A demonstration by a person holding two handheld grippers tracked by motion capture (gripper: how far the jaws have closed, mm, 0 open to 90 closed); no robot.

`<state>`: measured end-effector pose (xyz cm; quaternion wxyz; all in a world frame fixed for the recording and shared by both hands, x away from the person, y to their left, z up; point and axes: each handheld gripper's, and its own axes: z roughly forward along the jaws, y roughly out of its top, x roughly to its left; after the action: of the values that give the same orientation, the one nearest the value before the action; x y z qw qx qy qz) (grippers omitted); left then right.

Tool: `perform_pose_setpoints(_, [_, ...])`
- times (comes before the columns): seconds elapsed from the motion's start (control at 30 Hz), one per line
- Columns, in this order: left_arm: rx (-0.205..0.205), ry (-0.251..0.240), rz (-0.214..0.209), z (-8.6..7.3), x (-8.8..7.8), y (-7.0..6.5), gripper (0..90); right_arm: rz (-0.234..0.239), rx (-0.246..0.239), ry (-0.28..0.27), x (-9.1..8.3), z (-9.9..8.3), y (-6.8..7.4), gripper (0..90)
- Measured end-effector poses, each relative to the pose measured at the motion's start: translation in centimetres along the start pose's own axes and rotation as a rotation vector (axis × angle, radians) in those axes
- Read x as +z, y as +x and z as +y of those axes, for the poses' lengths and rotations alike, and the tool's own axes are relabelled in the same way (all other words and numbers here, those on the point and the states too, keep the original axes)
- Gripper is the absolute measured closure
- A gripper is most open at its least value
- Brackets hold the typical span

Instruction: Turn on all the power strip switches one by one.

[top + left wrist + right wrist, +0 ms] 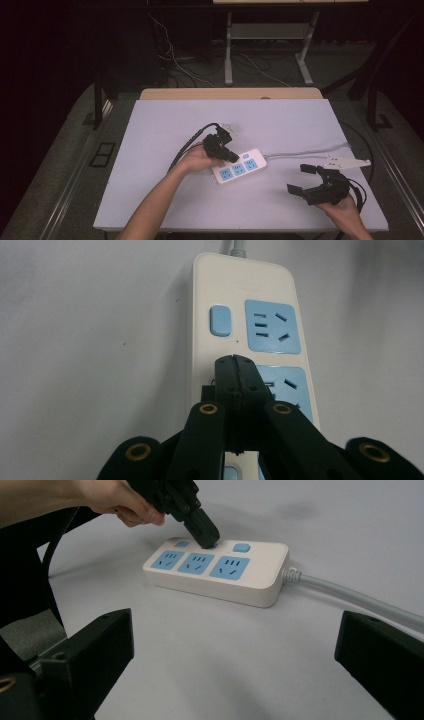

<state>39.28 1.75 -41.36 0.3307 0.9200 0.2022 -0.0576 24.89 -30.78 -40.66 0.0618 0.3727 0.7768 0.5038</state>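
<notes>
We have a white strip (239, 168) lying near the middle of the desk (160, 125), its grey cord (305, 150) running off toward 3 o'clock. It carries three blue sockets, each with a small blue switch beside it.

Our left claw (230, 156) is shut on nothing, its two jaws pressed flat together into one blunt tip. In the right gripper view that tip (204, 534) sits on the middle switch; the end switch (241, 547) at 3 o'clock of it is free. In the left gripper view the tip (235, 371) covers the middle switch, with the next one (220, 320) bare at 12 o'clock.

Our right claw (300, 178) hangs wide open and empty at 4 o'clock from the strip, well apart.

We judge the press is underway. Whether the switch has clicked we cannot tell. The lift-off remains.
</notes>
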Motion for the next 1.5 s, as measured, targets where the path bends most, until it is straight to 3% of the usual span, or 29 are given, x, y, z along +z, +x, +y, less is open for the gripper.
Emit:
perform_pose_setpoints(0.4, [0.056,0.024,0.043,0.2,-0.3,-0.7,89.4,0.0,0.003,0.003,0.1,0.0,0.0,2.2])
perform_pose_setpoints(0.5, [0.078,-0.003,0.054,0.4,-0.8,-1.0,89.4,0.001,0.004,0.007,0.1,-0.1,0.0,2.2])
perform_pose_setpoints(0.7, [0.097,-0.012,0.053,1.4,-1.7,-1.3,89.4,0.001,0.005,0.007,0.2,-0.1,0.0,2.2])
perform_pose_setpoints(1.1, [0.105,-0.01,0.046,3.0,-2.2,-1.3,89.3,0.002,0.002,0.008,0.2,-0.1,-0.1,2.2])
perform_pose_setpoints(1.5, [0.096,0.001,0.041,3.7,-0.8,-0.8,89.3,0.004,0.002,0.009,0.2,-0.1,0.0,2.2])
